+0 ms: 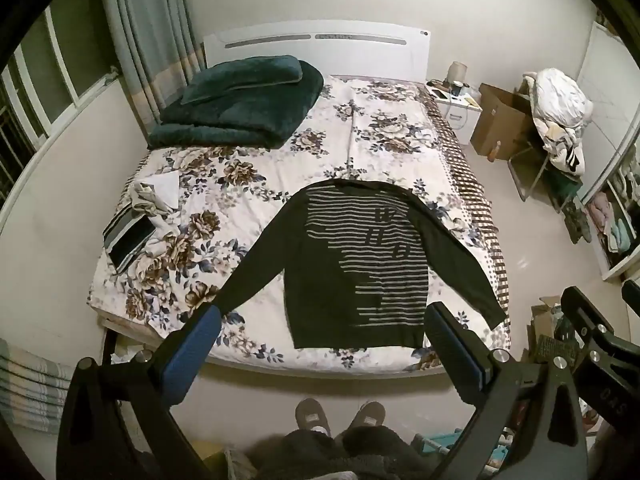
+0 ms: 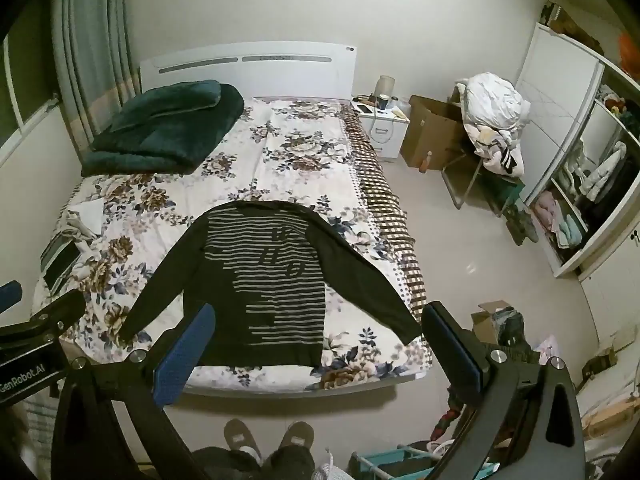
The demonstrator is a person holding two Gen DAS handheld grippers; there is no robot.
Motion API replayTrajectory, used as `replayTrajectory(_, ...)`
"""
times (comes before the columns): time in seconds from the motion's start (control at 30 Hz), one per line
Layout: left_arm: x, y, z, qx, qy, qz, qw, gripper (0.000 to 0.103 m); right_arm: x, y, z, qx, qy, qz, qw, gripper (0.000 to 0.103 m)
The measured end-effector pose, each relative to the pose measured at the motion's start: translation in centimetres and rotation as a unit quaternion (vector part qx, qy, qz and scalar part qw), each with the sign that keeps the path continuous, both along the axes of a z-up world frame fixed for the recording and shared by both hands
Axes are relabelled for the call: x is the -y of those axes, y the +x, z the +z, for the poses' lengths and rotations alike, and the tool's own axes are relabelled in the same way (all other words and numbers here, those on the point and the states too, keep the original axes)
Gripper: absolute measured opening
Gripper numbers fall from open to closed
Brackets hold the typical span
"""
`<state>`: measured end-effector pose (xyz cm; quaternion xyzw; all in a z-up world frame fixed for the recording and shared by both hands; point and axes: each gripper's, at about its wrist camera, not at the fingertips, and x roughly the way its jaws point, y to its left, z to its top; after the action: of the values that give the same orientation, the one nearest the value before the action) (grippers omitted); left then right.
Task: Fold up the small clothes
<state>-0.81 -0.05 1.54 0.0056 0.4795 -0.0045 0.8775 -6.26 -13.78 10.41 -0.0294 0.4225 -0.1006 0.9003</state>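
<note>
Above the foot of the bed, your left gripper [image 1: 324, 322] has its fingers spread wide w/ nothing between them, and the right gripper [image 2: 318, 320] is the same: fingers fully apart, empty. Both hang over the bed edge, not touching the cloth. Just beyond the fingers lies the dark striped sweater [image 1: 358, 256], flat on the bed's [image 1: 248, 184] floral cover, hem toward you, neck toward the headboard, both sleeves stretched out to the sides. At the bed's left side you see a small pile of folded clothes [image 1: 140, 216]. Further back, near the headboard on the left, is a folded green blanket [image 1: 240, 104]. Your slippers [image 1: 340, 416] stand on the floor below the grippers.
</note>
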Motion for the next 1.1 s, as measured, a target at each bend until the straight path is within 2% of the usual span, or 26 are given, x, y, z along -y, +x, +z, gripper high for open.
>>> replayTrajectory(0.43, -0.11, 0.18, 0.38, 0.007, 0.003, 0.003, 1.0000, 0.103, 0.01, 0.47, 0.90, 0.005, 0.001, 0.006, 1.000, 0.103)
replayTrajectory(1.1, 0.44, 0.69, 0.73, 0.011, 0.004, 0.007, 0.9999, 0.103, -0.74, 0.77, 0.48, 0.005, 0.002, 0.008, 1.000, 0.103)
